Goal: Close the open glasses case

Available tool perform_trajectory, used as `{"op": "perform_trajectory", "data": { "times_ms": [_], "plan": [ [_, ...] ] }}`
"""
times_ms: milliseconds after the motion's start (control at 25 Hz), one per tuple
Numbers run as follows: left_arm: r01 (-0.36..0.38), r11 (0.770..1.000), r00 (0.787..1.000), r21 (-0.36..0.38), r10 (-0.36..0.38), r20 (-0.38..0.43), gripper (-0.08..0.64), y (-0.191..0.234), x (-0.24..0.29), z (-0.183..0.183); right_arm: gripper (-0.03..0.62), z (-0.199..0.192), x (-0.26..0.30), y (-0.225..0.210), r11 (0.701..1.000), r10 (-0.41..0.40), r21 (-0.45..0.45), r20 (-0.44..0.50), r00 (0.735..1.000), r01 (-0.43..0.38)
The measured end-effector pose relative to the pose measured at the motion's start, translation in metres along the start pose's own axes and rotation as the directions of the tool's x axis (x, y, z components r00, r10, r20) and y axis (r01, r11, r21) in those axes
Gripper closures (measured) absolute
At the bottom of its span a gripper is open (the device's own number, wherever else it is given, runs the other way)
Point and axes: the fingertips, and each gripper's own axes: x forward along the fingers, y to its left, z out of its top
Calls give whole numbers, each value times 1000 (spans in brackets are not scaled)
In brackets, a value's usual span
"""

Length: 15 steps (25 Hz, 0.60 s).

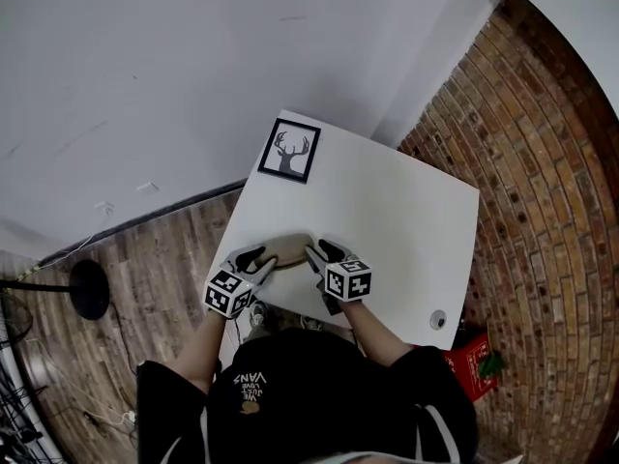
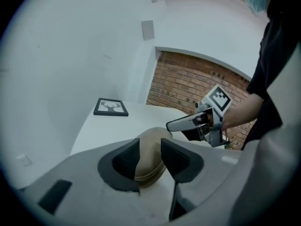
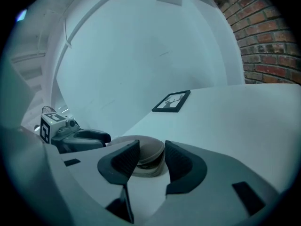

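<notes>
A tan glasses case (image 1: 288,247) lies on the white table (image 1: 406,230) near its front edge, lid down on the base. My left gripper (image 1: 261,257) holds its left end and my right gripper (image 1: 317,252) its right end. In the left gripper view the case (image 2: 150,164) fills the gap between the pads of the left gripper (image 2: 149,145), and the right gripper (image 2: 188,122) rests at the far end. In the right gripper view the case (image 3: 149,166) sits between the pads of the right gripper (image 3: 152,149), with a thin dark slit under the lid. The left gripper (image 3: 89,138) shows beyond.
A black-framed deer picture (image 1: 289,150) lies at the table's far left corner. A small round fitting (image 1: 438,319) sits near the front right edge. Brick floor and a red object (image 1: 469,370) are to the right, a black round stand base (image 1: 89,288) on the wood floor to the left.
</notes>
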Motion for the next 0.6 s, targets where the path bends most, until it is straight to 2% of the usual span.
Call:
{"op": "perform_trajectory", "data": {
  "times_ms": [160, 240, 480, 600],
  "plan": [
    [-57, 997, 998, 53, 58, -8, 420, 1, 4, -3, 428, -4, 3, -1, 1000, -3, -15, -21, 1000, 2],
    [-83, 994, 996, 76, 85, -33, 460, 2, 3, -10, 430, -8, 3, -1, 1000, -8, -24, -40, 999, 7],
    [-112, 990, 992, 82, 117, -56, 524, 2, 3, -20, 439, -20, 4, -3, 999, -23, -26, -60, 998, 22],
    [-118, 990, 991, 79, 122, -55, 530, 3, 3, -20, 434, -21, 5, -4, 999, -30, -42, -60, 998, 28]
  ]
}}
